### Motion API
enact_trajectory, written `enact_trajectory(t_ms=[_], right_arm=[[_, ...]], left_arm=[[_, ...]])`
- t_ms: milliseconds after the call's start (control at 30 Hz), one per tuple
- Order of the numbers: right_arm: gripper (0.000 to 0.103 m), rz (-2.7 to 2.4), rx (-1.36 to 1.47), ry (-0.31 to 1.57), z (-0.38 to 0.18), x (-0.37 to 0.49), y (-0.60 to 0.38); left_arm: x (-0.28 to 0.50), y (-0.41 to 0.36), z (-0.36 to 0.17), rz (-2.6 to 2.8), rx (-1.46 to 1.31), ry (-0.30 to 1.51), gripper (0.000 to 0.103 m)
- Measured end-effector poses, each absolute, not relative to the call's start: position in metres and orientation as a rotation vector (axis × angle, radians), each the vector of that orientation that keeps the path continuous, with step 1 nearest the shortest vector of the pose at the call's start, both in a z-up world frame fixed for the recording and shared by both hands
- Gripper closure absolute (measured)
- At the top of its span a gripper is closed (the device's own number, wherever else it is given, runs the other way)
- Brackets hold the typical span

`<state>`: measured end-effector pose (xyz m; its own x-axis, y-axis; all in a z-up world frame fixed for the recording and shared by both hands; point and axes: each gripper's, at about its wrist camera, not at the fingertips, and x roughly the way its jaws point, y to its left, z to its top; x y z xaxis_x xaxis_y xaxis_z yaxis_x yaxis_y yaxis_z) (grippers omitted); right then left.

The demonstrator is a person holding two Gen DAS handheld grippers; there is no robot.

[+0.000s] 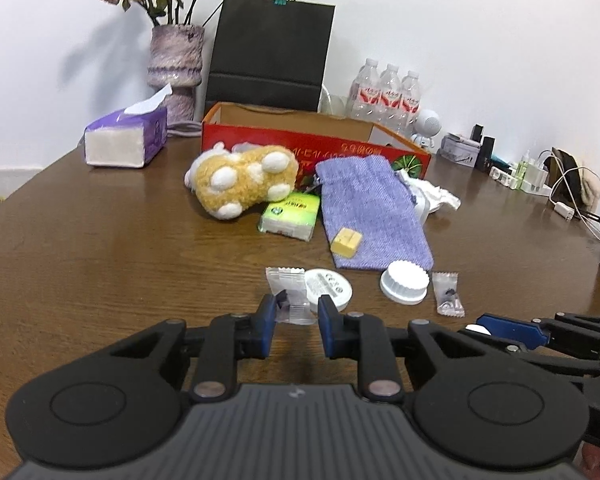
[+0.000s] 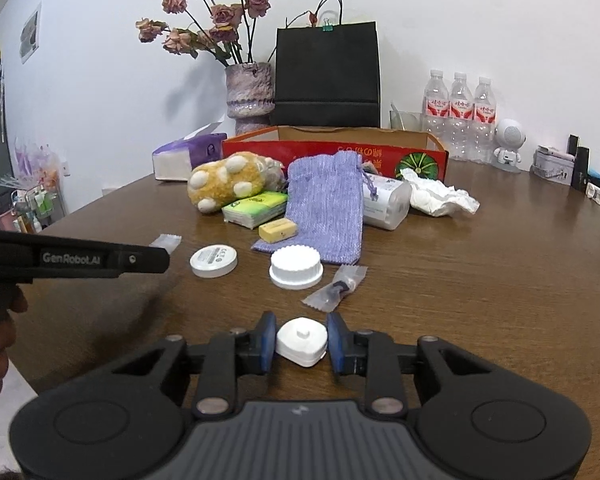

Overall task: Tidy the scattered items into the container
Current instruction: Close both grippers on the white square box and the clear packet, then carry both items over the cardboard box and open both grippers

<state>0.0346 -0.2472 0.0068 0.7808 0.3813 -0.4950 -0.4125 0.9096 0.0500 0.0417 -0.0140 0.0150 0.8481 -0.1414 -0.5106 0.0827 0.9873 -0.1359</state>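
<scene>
**Left wrist view: both tongs pinch small items on the table**

Left wrist view shows the left gripper (image 1: 298,314) low over the brown table (image 1: 100,248), its blue pads pressed onto a clear sachet (image 1: 290,294) that lies just beside a flat white disc (image 1: 328,290). At two o'clock from the sachet sits a ridged white cap (image 1: 404,286), with a second sachet (image 1: 448,294) beside it. Towards twelve o'clock lie a purple pouch (image 1: 368,208) bearing a yellow block (image 1: 346,242), a green tissue pack (image 1: 292,216) and a plush toy (image 1: 244,180). Behind them stands the open red box (image 1: 260,140), the container, with none of these items in it.

In the right wrist view the right gripper (image 2: 302,340) squeezes a small white knobbed piece (image 2: 302,342) resting on the wood. At one o'clock lies crumpled white paper (image 2: 440,196).
</scene>
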Motion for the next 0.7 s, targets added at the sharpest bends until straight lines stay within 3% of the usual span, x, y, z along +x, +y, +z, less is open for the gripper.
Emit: enact_trajectory(t_ms=[333,700], right_arm=[[0.077,0.431,-0.036,0.457,0.039,0.057,-0.250],[0.077,0.403,0.014,0.323,0.121,0.187,-0.231]], left_arm=[[0.063,-0.013,0.052,-0.213,-0.104,0.491,0.080],[0.189,-0.012,0.114,-0.218,-0.218,0.377,0.080]])
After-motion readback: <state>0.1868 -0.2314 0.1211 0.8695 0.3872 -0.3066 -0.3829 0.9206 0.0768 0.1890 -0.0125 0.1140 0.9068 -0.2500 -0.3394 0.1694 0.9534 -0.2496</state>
